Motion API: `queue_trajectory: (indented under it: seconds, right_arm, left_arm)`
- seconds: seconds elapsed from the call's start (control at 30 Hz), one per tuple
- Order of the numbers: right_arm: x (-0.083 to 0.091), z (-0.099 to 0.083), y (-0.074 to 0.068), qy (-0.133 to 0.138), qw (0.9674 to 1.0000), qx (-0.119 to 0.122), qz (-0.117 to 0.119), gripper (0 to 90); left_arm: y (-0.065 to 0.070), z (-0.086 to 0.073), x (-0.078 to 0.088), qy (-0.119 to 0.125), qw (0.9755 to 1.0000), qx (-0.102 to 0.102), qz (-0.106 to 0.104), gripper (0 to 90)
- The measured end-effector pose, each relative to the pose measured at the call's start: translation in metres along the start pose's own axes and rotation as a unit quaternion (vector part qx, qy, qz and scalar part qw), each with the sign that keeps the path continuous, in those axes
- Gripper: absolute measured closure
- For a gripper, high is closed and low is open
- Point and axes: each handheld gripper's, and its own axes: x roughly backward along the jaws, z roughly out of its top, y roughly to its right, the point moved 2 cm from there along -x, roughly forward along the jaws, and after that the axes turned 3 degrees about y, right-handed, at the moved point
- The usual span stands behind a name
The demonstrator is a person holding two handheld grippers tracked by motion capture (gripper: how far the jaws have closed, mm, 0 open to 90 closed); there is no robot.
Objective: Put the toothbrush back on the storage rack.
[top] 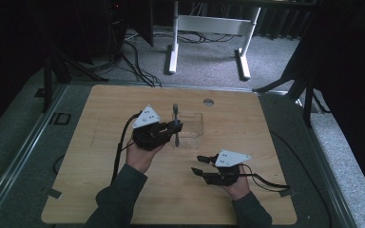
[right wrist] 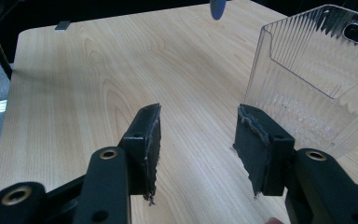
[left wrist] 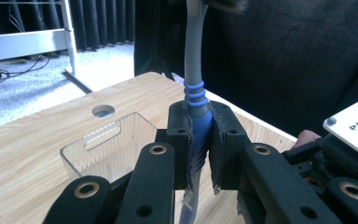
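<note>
My left gripper [top: 176, 127] is shut on a slim tool [top: 175, 121] with a grey shaft and a blue ribbed grip, and holds it upright just left of a clear plastic box [top: 191, 124]. In the left gripper view the pads [left wrist: 182, 135] clamp the blue grip [left wrist: 199, 123], and the grey shaft rises out of the top of the frame. The box [left wrist: 114, 142] lies beyond, open on top. My right gripper [top: 197, 165] hovers open nearer the front edge, nothing between its jaws. In the right gripper view [right wrist: 198, 126] the box [right wrist: 317, 84] stands close at the right and the tool's blue tip [right wrist: 217, 8] hangs at the top.
The wooden table [top: 123, 190] has a round hole [top: 208, 101] near its far edge. Bits of tape [top: 53, 193] mark its corners. A white desk frame [top: 209, 28] and cables stand on the carpet behind. Dark stand legs [top: 309, 90] flank the table.
</note>
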Motion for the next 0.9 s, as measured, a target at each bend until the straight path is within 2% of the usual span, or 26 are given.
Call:
queue_trajectory:
  seconds: [0.23,0.9]
  right_arm:
    - [0.001,-0.001,0.001,-0.001,1.0,-0.002,0.0,49.9]
    - [0.001,-0.004,0.0,-0.003,1.0,-0.002,0.005,49.6]
  left_arm:
    - [-0.005,0.002,-0.001,0.009,1.0,0.003,0.002,80.2]
    - [-0.015,-0.001,-0.008,0.011,0.9998,0.002,0.014,80.2]
